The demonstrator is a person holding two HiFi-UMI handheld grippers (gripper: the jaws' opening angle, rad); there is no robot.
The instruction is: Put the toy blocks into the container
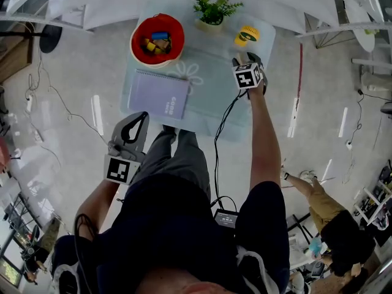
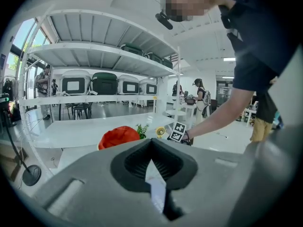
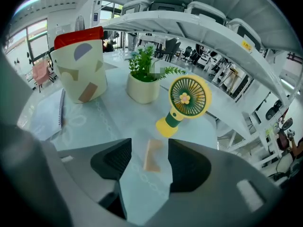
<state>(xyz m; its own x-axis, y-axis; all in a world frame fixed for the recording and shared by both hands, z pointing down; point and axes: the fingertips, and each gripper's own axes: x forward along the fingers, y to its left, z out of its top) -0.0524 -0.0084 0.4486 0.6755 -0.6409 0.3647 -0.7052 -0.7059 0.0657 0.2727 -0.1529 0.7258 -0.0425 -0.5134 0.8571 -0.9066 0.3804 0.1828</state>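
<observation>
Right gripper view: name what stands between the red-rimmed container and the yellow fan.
A small potted plant stands between the container and the fan, seen in the right gripper view.

Block (image 3: pixel 152 156) looks matt wood, table cover (image 3: pixel 118 122) smooth — fan (image 3: pixel 189 97) glossy plastic.

The container (image 1: pixel 157 40) stands upright at the far left corner of the pale blue mat (image 1: pixel 208 90). It is a cream bucket with a red rim and inside, its wall printed with lavender, tan and brown shapes. Several toy blocks (image 1: pixel 156 43), yellow and blue among them, lie heaped in it. One pale tan, oblong block (image 3: pixel 152 155) lies alone on the mat, well apart from the container.
</observation>
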